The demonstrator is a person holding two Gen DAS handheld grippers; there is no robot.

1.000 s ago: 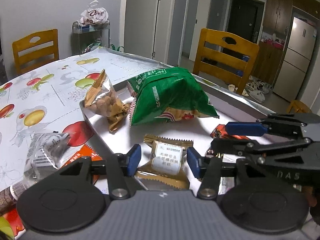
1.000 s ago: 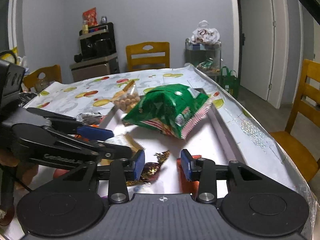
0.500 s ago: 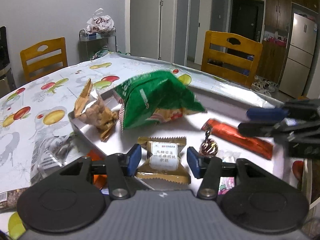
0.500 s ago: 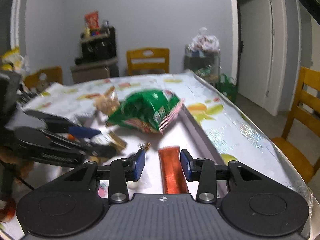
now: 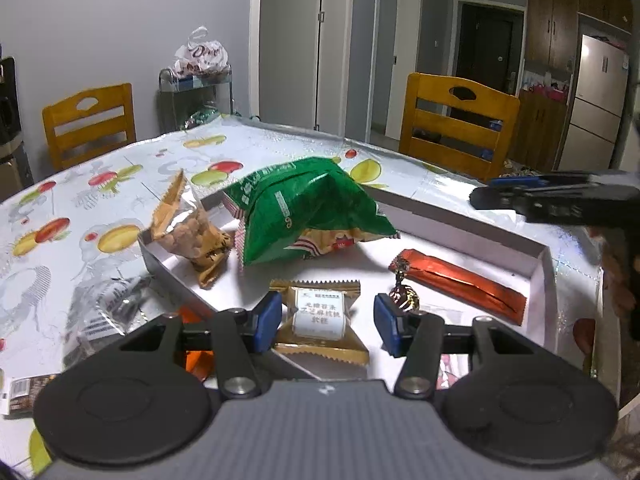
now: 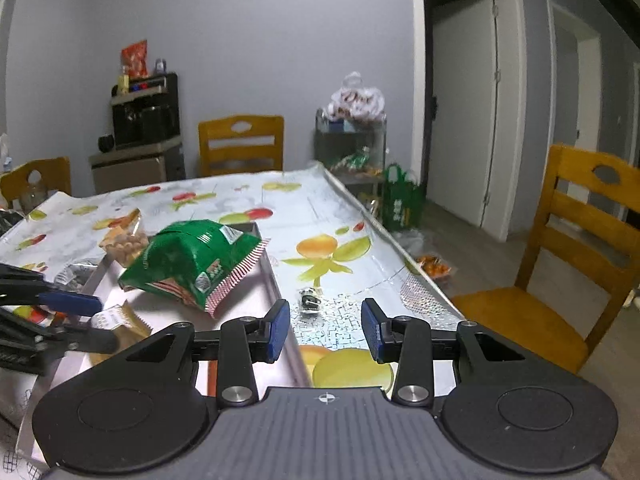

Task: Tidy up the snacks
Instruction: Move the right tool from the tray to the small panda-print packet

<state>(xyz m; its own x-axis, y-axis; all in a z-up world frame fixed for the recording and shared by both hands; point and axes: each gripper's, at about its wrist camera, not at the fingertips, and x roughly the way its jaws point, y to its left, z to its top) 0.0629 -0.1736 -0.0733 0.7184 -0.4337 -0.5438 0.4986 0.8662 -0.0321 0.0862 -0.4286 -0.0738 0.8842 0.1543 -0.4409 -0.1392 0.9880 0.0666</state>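
A white tray on the table holds a green snack bag, a clear bag of nuts, a gold-wrapped cake, a foil candy and an orange bar. My left gripper is open and empty, hovering over the gold cake. My right gripper is open and empty, over the tablecloth to the right of the tray, with a small dark wrapped candy just ahead. The green bag also shows in the right wrist view.
Loose packets lie left of the tray: a silver one, an orange one and a dark bar. Wooden chairs stand around the table. The table's right edge is close to my right gripper.
My right gripper has swung right, off the tray and over the tablecloth, leaving the orange bar lying in the tray. My left gripper has pulled back slightly and stays open.
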